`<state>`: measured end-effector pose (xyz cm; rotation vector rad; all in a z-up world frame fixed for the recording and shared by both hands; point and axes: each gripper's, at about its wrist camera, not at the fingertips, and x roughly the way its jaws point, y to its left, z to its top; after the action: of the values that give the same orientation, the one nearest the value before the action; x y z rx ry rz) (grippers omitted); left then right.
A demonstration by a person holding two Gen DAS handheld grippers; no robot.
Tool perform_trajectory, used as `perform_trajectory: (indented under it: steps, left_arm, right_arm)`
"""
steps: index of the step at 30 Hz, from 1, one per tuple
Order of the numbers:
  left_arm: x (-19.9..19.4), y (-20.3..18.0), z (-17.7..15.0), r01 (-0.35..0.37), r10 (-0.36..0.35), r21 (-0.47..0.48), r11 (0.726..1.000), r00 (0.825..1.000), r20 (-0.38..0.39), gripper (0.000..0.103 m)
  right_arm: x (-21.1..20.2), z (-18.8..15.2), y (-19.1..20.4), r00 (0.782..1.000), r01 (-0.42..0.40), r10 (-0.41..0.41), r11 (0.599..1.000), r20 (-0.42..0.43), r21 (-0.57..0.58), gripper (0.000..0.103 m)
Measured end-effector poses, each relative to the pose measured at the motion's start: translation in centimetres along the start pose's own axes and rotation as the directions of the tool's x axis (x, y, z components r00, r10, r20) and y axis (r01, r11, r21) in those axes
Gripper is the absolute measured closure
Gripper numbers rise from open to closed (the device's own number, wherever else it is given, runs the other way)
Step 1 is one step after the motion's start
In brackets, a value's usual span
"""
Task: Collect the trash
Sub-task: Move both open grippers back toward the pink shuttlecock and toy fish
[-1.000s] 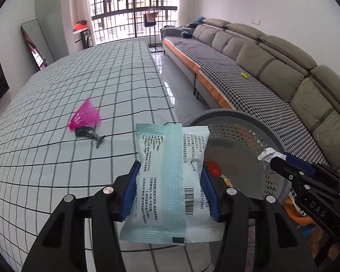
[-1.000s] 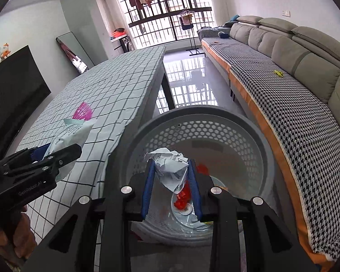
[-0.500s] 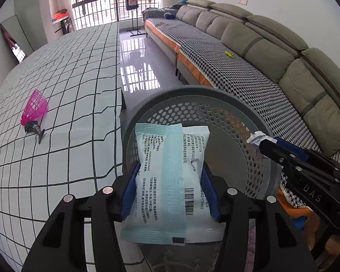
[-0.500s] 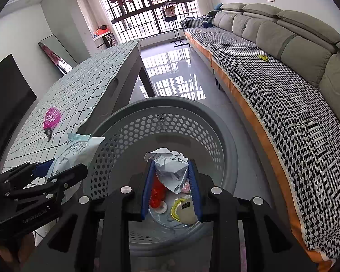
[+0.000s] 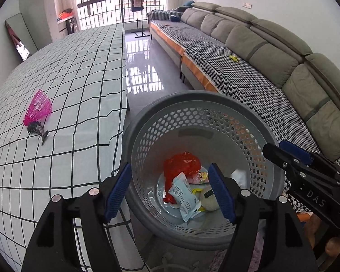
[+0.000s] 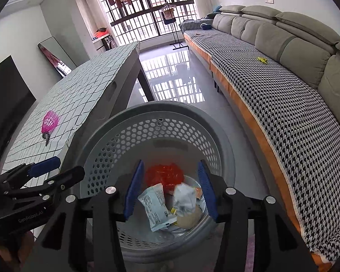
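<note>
A grey perforated basket [image 5: 192,104] stands on the floor beside the table; it also shows in the right wrist view [image 6: 156,113]. My left gripper [image 5: 170,190] is open and empty above it. My right gripper [image 6: 168,190] is open and empty above it too. Inside lie a pale blue packet [image 5: 184,195] [image 6: 155,206], a crumpled white wrapper [image 6: 184,196], red plastic [image 5: 181,164] [image 6: 164,174] and a beige round piece [image 5: 209,200]. A pink shuttlecock [image 5: 37,111] [image 6: 48,121] lies on the checked tablecloth.
The table with the grid cloth [image 5: 68,86] is left of the basket. A long grey sofa with a houndstooth cover [image 5: 249,79] runs along the right. Shiny floor [image 5: 145,72] lies between them. A small yellow item [image 5: 233,57] lies on the sofa.
Both grippers opened. The blue packet left my left gripper and the crumpled wrapper left my right gripper; both now lie in the basket.
</note>
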<state>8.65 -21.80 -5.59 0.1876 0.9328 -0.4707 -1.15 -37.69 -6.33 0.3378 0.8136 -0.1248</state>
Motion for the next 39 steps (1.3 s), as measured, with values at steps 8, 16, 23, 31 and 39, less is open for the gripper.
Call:
perform_trajectory:
  steps: [8,16,23,31,39]
  left_arm:
    - [-0.7,-0.1,-0.2,-0.008,0.008,-0.001,1.000,1.000,0.010,0.034]
    - [-2.1,0.3,-0.6,-0.019,0.020,-0.010,1.000,0.999,0.035,0.028]
    - [-3.6,1.4,-1.1,-0.029,0.031,-0.032,0.999,0.998,0.062,0.020]
    - [-6.1,3.9,-2.1,-0.049,0.056,-0.074,0.996,0.993,0.102,0.016]
    - [-8.7,8.6,-3.4,-0.087,0.107,-0.142,0.986,0.984,0.141,0.014]
  right_arm:
    - [-0.5,-0.5,0.2,1.000,-0.006,0.006,1.000,0.000,0.014,0.055]
    - [-1.6,-0.9,1.0,1.000,-0.002,0.002,1.000,0.013,0.006,0.051]
    - [-2.8,-1.3,2.7,1.000,-0.002,0.002,1.000,0.025,-0.022,0.047]
    - [-3.5,-1.5,5.8,0.999,-0.015,0.018,0.997,0.039,-0.073,0.043]
    - [-2.6,-0.8,10.7,0.997,-0.068,0.072,0.988,0.025,-0.137,0.041]
